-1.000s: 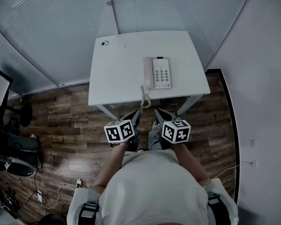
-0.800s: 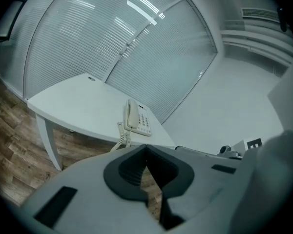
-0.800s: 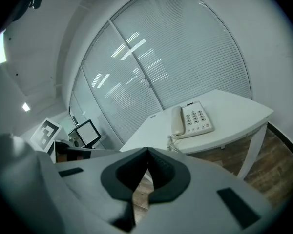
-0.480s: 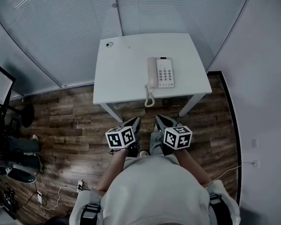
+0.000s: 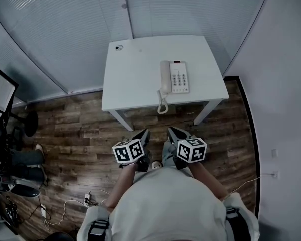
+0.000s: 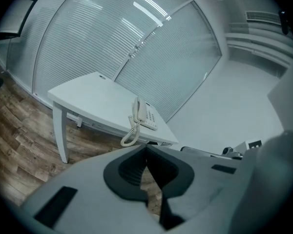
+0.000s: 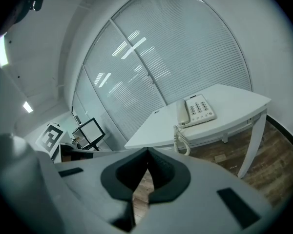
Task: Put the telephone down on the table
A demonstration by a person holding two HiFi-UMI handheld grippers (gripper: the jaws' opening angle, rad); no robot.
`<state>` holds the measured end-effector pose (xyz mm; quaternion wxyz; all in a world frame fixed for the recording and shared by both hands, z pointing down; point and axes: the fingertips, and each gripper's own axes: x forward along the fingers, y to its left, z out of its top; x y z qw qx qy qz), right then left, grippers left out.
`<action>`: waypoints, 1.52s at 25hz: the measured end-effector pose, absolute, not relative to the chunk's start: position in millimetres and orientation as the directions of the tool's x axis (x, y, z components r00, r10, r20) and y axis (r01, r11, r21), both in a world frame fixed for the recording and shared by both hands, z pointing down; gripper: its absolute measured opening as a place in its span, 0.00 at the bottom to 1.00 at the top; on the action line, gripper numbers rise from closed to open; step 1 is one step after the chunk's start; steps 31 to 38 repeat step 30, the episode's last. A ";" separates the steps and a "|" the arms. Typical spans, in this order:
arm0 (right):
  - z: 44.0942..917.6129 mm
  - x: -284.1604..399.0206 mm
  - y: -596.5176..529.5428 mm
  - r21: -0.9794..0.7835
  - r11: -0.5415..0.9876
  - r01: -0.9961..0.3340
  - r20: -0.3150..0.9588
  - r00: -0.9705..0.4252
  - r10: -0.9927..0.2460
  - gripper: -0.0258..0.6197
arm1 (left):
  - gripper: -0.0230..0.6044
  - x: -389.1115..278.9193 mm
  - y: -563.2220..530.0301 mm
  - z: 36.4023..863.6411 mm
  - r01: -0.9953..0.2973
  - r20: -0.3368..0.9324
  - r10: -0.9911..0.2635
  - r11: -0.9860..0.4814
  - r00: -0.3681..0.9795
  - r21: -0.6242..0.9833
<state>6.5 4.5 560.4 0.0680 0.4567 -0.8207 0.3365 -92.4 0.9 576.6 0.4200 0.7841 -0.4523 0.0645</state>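
Note:
A white telephone (image 5: 174, 77) with a keypad rests on the white table (image 5: 135, 79), its handset (image 5: 164, 77) in the cradle along the left side. The coiled cord (image 5: 162, 104) hangs over the table's near edge. The phone also shows as telephone (image 6: 144, 115) and telephone (image 7: 198, 109) in the gripper views. My left gripper (image 5: 144, 133) and right gripper (image 5: 170, 131) are held over the floor, well short of the table. Both are shut with nothing between the jaws.
A small round object (image 5: 119, 47) sits at the table's far left corner. Glass walls with blinds stand behind the table, and a plain wall (image 5: 281, 84) runs along the right. A monitor (image 5: 1, 92), chairs and cables (image 5: 65, 205) crowd the left over the wooden floor (image 5: 75, 129).
The table and telephone have slid up and slightly right in the head view as the person stepped back. Both grippers stayed shut and drew away from the table.

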 end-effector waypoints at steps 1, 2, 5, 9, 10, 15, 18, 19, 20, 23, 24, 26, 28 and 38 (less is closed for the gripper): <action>560.2 6.2 4.1 -0.493 0.357 -0.794 0.416 -0.575 -0.704 0.07 | 0.07 -92.5 0.7 576.7 -0.763 0.481 -0.655 -0.237 0.582 0.601; 559.7 6.0 3.3 -0.492 0.360 -0.792 0.412 -0.577 -0.705 0.07 | 0.07 -92.6 0.1 576.5 -0.763 0.480 -0.656 -0.237 0.582 0.602; 558.3 5.3 0.9 -0.478 0.376 -0.794 0.404 -0.579 -0.708 0.07 | 0.07 -94.3 -2.6 574.7 -0.762 0.474 -0.665 -0.231 0.578 0.605; 556.9 3.5 -2.2 -0.485 0.383 -0.786 0.403 -0.589 -0.700 0.07 | 0.07 -93.7 -5.7 572.1 -0.759 0.464 -0.668 -0.241 0.582 0.605; 556.2 3.2 -2.7 -0.483 0.386 -0.786 0.403 -0.591 -0.699 0.07 | 0.07 -92.5 -5.9 571.4 -0.757 0.461 -0.666 -0.247 0.586 0.605; 555.2 1.5 -9.5 -0.470 0.397 -0.789 0.404 -0.592 -0.697 0.07 | 0.07 -91.4 -12.7 571.3 -0.750 0.460 -0.661 -0.244 0.593 0.615; 553.9 2.2 -12.5 -0.469 0.397 -0.789 0.401 -0.591 -0.700 0.07 | 0.07 -91.7 -16.3 570.2 -0.749 0.460 -0.662 -0.242 0.592 0.617; 553.6 2.7 -13.1 -0.468 0.398 -0.789 0.401 -0.590 -0.700 0.07 | 0.07 -91.4 -17.2 569.5 -0.748 0.458 -0.663 -0.241 0.593 0.618; 553.4 3.3 -13.8 -0.467 0.398 -0.790 0.401 -0.591 -0.700 0.07 | 0.07 -90.7 -17.9 568.7 -0.747 0.456 -0.663 -0.242 0.593 0.619; 553.5 5.0 -15.3 -0.466 0.400 -0.789 0.401 -0.592 -0.699 0.07 | 0.07 -87.2 -19.3 567.0 -0.743 0.451 -0.662 -0.250 0.599 0.621; 553.9 5.1 -15.7 -0.466 0.401 -0.789 0.400 -0.592 -0.699 0.07 | 0.07 -86.3 -19.3 567.1 -0.742 0.450 -0.661 -0.252 0.601 0.621; 554.5 4.4 -16.2 -0.467 0.403 -0.787 0.399 -0.594 -0.699 0.07 | 0.07 -86.0 -18.9 567.8 -0.742 0.450 -0.659 -0.254 0.603 0.621; 554.6 3.1 -16.6 -0.469 0.406 -0.785 0.396 -0.597 -0.697 0.07 | 0.07 -86.8 -18.5 568.4 -0.742 0.452 -0.659 -0.251 0.602 0.622; 554.5 1.8 -16.8 -0.472 0.408 -0.781 0.393 -0.601 -0.696 0.07 | 0.07 -87.8 -18.1 569.0 -0.741 0.453 -0.658 -0.248 0.602 0.624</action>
